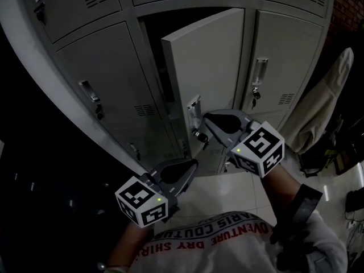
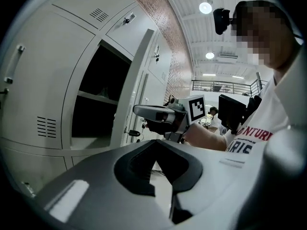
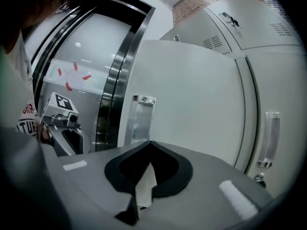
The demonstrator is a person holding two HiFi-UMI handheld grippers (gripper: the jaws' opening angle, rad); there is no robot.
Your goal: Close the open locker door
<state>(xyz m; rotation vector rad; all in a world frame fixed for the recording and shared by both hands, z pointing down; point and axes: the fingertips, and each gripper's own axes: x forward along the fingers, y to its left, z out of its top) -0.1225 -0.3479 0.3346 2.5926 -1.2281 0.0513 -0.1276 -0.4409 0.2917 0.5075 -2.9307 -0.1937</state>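
Observation:
A grey locker door (image 1: 205,67) stands half open in front of its dark compartment (image 1: 153,56); a metal handle (image 1: 194,110) and a key (image 1: 200,136) sit at its lower edge. My right gripper (image 1: 208,118) is shut and empty, its tip just right of that handle, close to the door face. In the right gripper view the door (image 3: 192,95) and handle (image 3: 141,119) fill the space ahead of the shut jaws (image 3: 150,143). My left gripper (image 1: 192,165) hangs lower, shut and empty, apart from the lockers. The left gripper view shows the door edge (image 2: 140,80) and the open compartment (image 2: 96,99).
Shut lockers surround the open one, each with a handle, such as at the left (image 1: 91,95) and right (image 1: 259,71). A pale cloth (image 1: 324,101) hangs at the right beside dark items on the tiled floor (image 1: 227,192).

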